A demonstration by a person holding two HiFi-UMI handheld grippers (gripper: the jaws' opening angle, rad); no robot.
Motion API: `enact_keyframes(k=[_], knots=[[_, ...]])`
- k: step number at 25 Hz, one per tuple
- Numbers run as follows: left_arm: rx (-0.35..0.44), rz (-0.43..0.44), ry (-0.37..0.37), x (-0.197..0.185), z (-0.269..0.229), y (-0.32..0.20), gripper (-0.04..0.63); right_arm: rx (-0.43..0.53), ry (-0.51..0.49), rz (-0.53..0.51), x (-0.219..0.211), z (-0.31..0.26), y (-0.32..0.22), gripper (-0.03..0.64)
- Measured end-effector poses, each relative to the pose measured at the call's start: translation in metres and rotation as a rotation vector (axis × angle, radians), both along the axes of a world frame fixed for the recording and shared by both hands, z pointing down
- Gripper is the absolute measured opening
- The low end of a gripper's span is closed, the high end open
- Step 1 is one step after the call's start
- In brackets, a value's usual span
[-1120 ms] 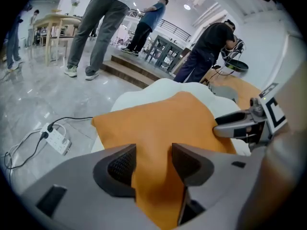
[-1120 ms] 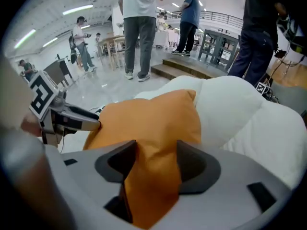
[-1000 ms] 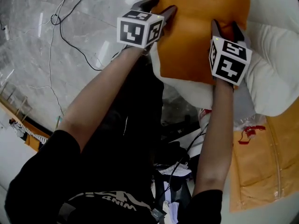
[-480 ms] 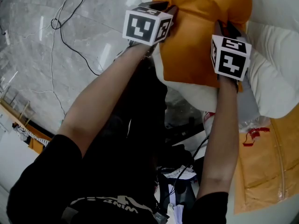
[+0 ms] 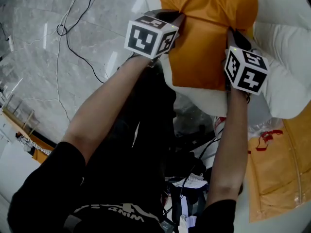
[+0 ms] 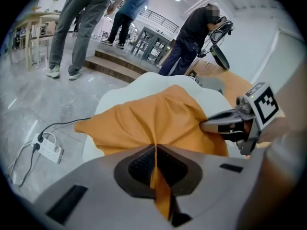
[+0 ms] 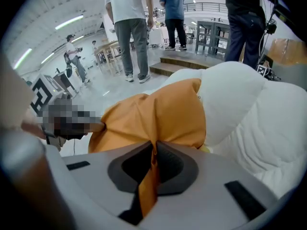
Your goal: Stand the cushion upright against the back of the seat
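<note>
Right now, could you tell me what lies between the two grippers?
In the head view, only the orange cushion spans between the left gripper and right gripper; both jaws have just been closing and pinch its fabric.

Orange cushion point(image 5: 209, 38), fabric puckered into folds at two spots along its near edge, atop the puffy white seat point(image 5: 286, 81).

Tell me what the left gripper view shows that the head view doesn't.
Left gripper view only: the left gripper, whose jaws have just been closing, pinches a fold of the orange cushion; people stand by steps behind. Head view only: the person's arms and the orange padding at lower right. Both: cushion, white seat, power strip.
</note>
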State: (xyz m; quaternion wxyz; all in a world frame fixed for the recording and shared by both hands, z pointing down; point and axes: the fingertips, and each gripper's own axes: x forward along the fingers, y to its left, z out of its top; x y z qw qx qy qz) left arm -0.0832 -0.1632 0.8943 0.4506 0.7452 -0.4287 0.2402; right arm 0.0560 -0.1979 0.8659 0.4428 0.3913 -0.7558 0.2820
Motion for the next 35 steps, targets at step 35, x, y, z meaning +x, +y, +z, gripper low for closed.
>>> enact_keyframes(k=[35], knots=[[0.587,0.527,-0.024,0.179,-0.306,-0.034,0.011,0.492,-0.306,0.721,0.16,-0.246,0.1,0.028]])
